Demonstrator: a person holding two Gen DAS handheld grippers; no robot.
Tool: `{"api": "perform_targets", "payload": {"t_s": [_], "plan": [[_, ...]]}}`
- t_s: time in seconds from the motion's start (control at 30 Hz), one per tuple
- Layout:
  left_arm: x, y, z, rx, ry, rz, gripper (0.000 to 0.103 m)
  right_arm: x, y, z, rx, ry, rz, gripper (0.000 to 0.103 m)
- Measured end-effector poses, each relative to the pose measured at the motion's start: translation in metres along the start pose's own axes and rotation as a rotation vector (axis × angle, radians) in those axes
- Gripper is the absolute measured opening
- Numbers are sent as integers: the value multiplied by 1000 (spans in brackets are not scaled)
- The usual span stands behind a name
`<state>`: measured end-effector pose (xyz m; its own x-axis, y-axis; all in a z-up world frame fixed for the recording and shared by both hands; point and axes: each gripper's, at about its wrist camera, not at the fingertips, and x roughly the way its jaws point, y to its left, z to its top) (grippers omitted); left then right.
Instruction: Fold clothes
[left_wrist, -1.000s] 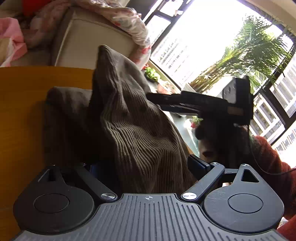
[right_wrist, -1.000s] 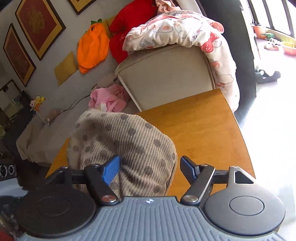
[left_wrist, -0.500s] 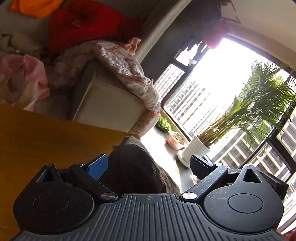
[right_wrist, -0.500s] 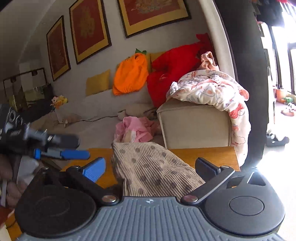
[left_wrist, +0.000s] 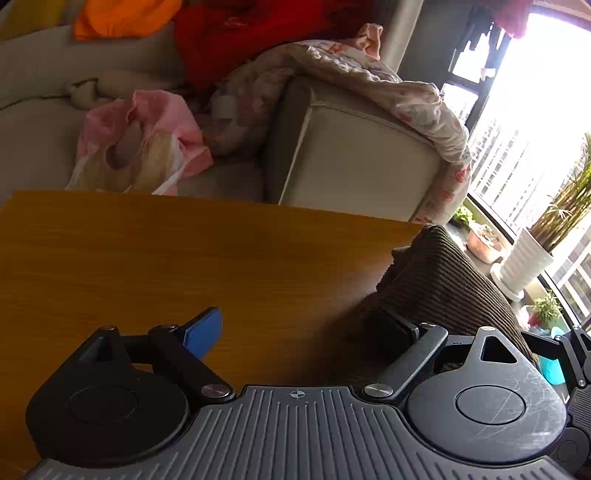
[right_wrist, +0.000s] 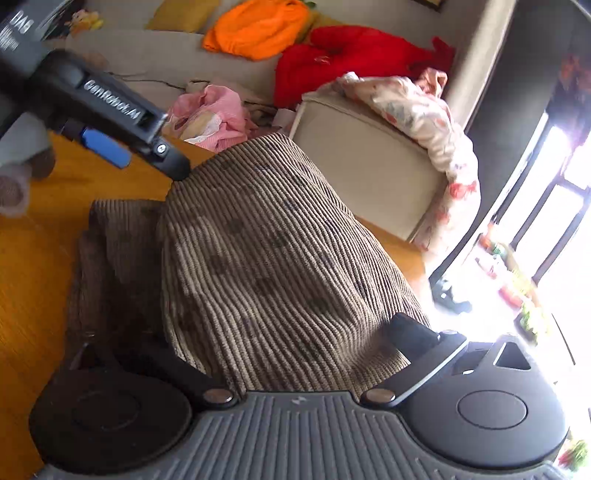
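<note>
A brown corduroy garment (right_wrist: 266, 258) with dark dots lies heaped on the wooden table (right_wrist: 33, 258), its upper layer folded over a darker lower one. My right gripper (right_wrist: 258, 332) stands wide open around the near end of the heap; its left finger is hidden under the cloth. In the left wrist view the garment (left_wrist: 439, 280) lies at the right, against the right finger. My left gripper (left_wrist: 301, 325) is open, its jaws closing over bare table (left_wrist: 184, 258). The left gripper (right_wrist: 140, 158) also shows at the heap's far left corner, a hand (right_wrist: 14, 181) behind it.
Past the table's far edge stands a beige sofa armrest (left_wrist: 354, 158) draped with a floral blanket (left_wrist: 388, 85). Pink clothes (left_wrist: 147, 140), a red cushion (right_wrist: 351, 59) and an orange one (right_wrist: 258, 26) lie on the sofa. Potted plants (left_wrist: 524, 262) stand by the bright window.
The garment, held up between both grippers a second ago, now lies folded on the table. My right jaws have widened and rolled. The left gripper swung left, off the cloth.
</note>
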<state>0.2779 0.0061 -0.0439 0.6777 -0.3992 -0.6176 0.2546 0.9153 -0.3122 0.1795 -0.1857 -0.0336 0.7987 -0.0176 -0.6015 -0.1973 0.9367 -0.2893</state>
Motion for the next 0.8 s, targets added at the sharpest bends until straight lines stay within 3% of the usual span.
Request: {"api": "perform_targets", "payload": {"t_s": [0.1,0.2,0.27,0.33,0.4,0.47,0.57,0.6,0.63,0.67,0.73,0.77,0.8], "plan": [[-18,9,1,-85,-11,-78,88,-15,-8,-4,-12,-92,-18,102],[-32,10,5,-218,-10,-320,94,-36,-4,-10,-92,-208,-118,91],[-34,2,8,-281,8,-464,97,-34,-6,-12,-98,-193,-101,80],[-27,-17,14,-293,43,-529,99,-30,-4,-16,-103,-168,-71,71],[-14,-45,21,-242,81,-497,99,-30,4,-20,-120,-163,-62,71],[3,-67,23,-176,98,-386,99,-33,8,-21,-135,-182,-59,71],[32,-81,24,-179,126,-285,99,-40,8,-21,-120,-210,-47,71],[40,-83,25,-190,132,-279,98,-42,8,-22,-118,-219,-47,78],[48,-84,25,-201,138,-272,90,-41,8,-23,-121,-218,-53,89],[54,-87,26,-193,132,-268,71,-36,8,-25,-126,-210,-64,90],[57,-91,30,-167,112,-279,54,-34,1,-29,-102,-205,-71,89],[55,-93,31,-160,108,-282,46,-32,-2,-31,-89,-202,-73,86],[51,-95,34,-145,102,-289,43,-37,-8,-32,-79,-219,-71,69]]}}
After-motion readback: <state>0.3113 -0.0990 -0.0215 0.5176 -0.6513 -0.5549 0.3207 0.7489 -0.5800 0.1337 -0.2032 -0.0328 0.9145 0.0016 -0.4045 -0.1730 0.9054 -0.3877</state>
